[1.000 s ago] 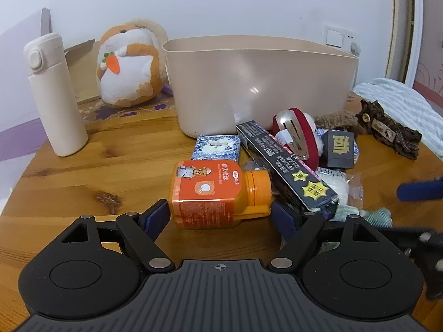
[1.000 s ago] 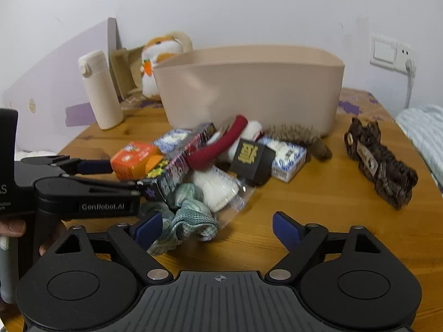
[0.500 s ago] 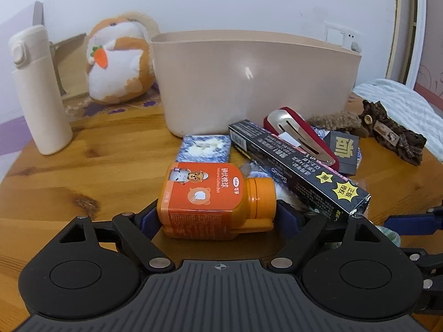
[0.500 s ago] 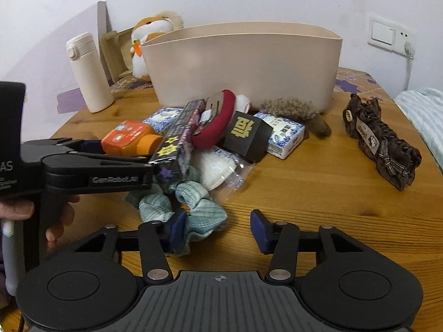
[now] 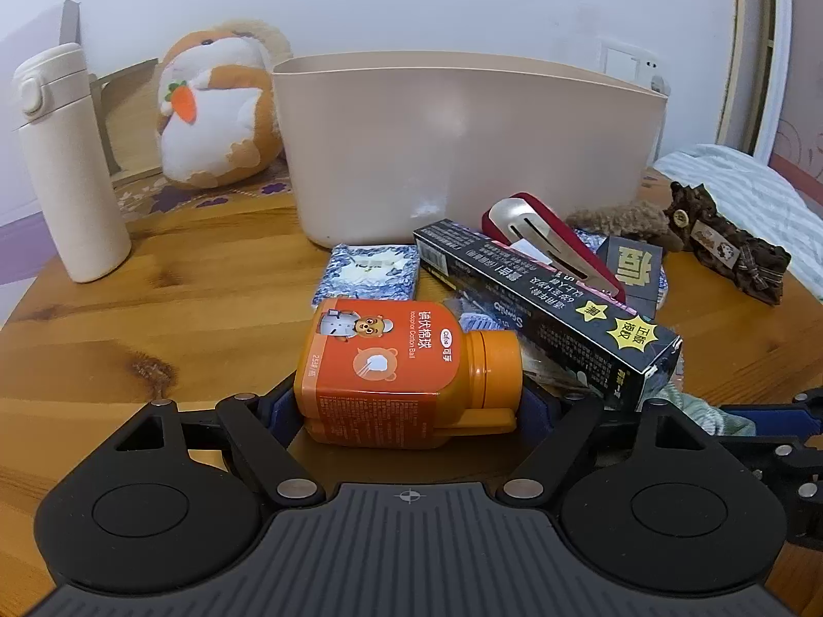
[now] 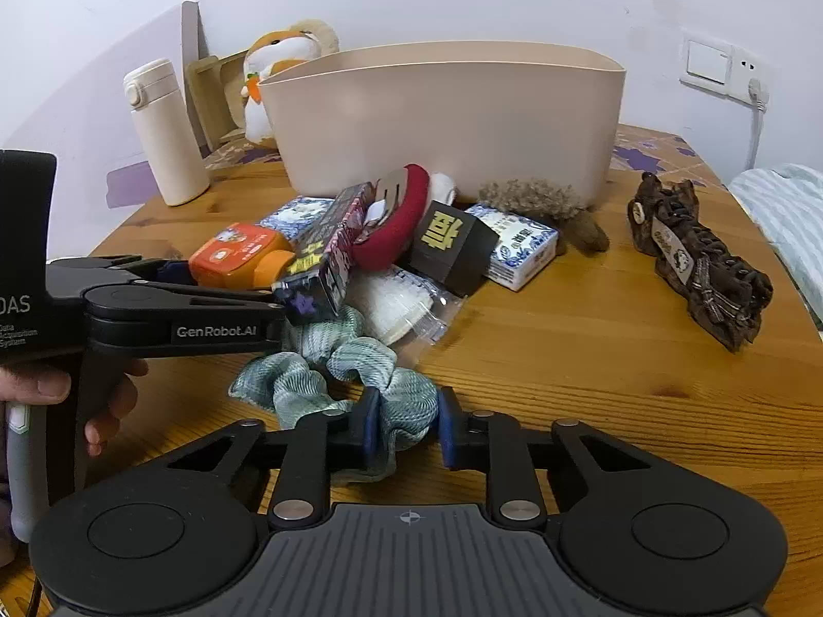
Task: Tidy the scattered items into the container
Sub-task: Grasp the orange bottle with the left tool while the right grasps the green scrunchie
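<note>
A beige oval container stands at the back of the round wooden table. In front of it lies a pile of small items. An orange cotton-ball bottle lies on its side at the near left of the pile. My left gripper is closing, its blue pads against the bottle's base and cap. A green checked scrunchie lies at the near edge of the pile. My right gripper is closing and its pads pinch a fold of the scrunchie.
The pile holds a long black box, a red hair clip, blue tissue packs, a small black box and a brown fuzzy piece. A brown scrunchie lies right. A white flask and plush toy stand back left.
My right gripper's jaws went from wide open to pinched on the green scrunchie. My left gripper slid forward until the orange bottle sat between its pads.
</note>
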